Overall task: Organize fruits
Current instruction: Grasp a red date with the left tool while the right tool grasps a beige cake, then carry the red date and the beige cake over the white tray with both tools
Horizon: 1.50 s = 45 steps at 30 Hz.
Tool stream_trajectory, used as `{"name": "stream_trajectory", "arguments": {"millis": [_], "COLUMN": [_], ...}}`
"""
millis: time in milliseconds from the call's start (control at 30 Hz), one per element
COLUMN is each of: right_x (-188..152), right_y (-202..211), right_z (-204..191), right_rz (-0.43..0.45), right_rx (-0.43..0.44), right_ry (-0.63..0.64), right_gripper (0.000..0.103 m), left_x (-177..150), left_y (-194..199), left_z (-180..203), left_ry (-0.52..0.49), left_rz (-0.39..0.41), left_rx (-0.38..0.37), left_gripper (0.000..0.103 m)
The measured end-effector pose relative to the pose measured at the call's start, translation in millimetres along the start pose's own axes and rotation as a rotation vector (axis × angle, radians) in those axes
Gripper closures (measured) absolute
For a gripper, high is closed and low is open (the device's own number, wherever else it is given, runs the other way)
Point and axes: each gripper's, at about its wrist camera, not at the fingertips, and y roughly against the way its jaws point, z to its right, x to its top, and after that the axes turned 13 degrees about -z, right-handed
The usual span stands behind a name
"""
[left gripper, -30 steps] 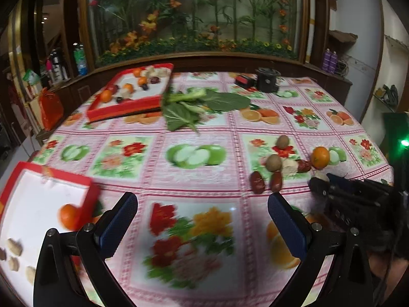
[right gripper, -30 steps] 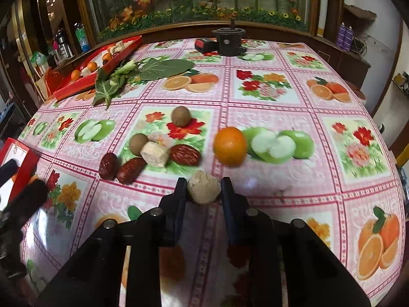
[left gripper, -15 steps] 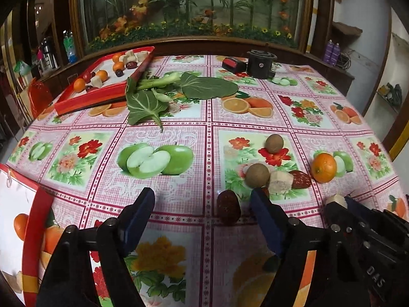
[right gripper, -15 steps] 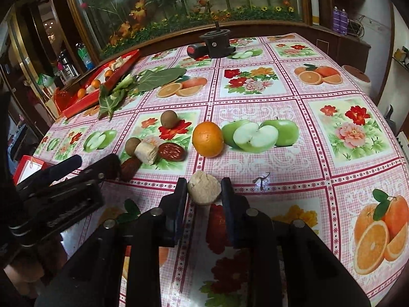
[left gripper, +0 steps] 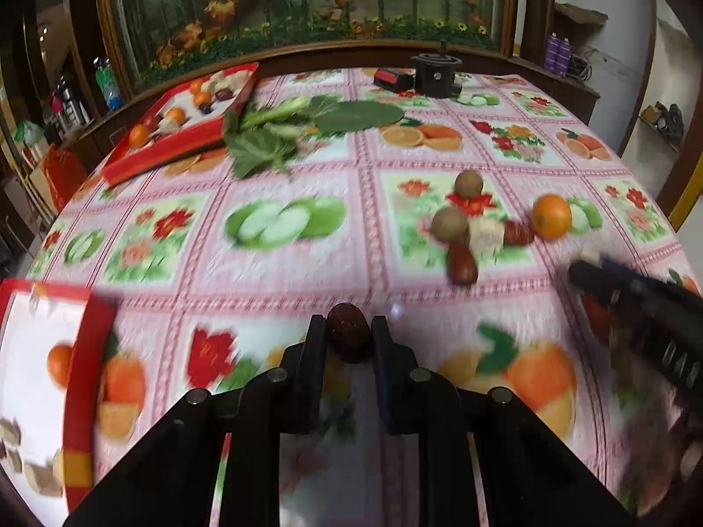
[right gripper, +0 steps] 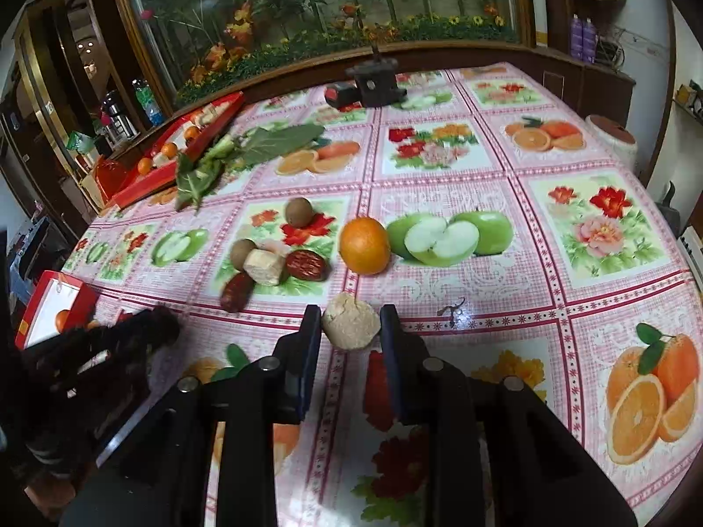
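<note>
My left gripper is shut on a dark red date, held above the tablecloth. My right gripper is shut on a pale beige lump. On the cloth lie an orange, two brown kiwis, a beige cube, and two more dates. A near red tray with a white floor sits at the left and holds an orange and beige pieces. The right gripper shows in the left wrist view, the left gripper in the right wrist view.
A far red tray with fruit stands at the back left. Green leaves lie beside it. A black clamp and a red box sit at the table's back edge. Wooden cabinets ring the table.
My left gripper closed on a dark red date from the group and drew back with it toward the near tray. The right gripper kept its hold on the beige lump and shifted little.
</note>
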Motion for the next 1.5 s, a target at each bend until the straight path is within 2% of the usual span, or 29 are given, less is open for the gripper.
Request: {"name": "stream_trajectory", "arguments": {"millis": [233,567,967,1500], "right_x": [-30.9,-99.4,-144.9,-168.5], "right_y": [45.2,102.7,111.1,116.3], "right_z": [-24.5,-52.8,-89.7,-113.9], "right_rz": [0.057,0.114,0.097,0.088], "right_rx": [-0.002,0.006,0.053,0.076], "right_ry": [0.043,0.068,0.081,0.129], "right_gripper": [0.074,0.074,0.074,0.074], "left_x": [-39.0,-87.4,-122.3,-145.4], "left_y": [37.9,81.0,103.0,111.6], "left_z": [-19.0,-30.7,-62.5,-106.5], "left_ry": [0.037,0.032,0.068,0.157], "left_rz": [0.036,0.092,0.117,0.123], "left_rx": [-0.043,-0.084,-0.072,-0.059], "left_gripper": [0.084,0.084,0.084,0.084]}}
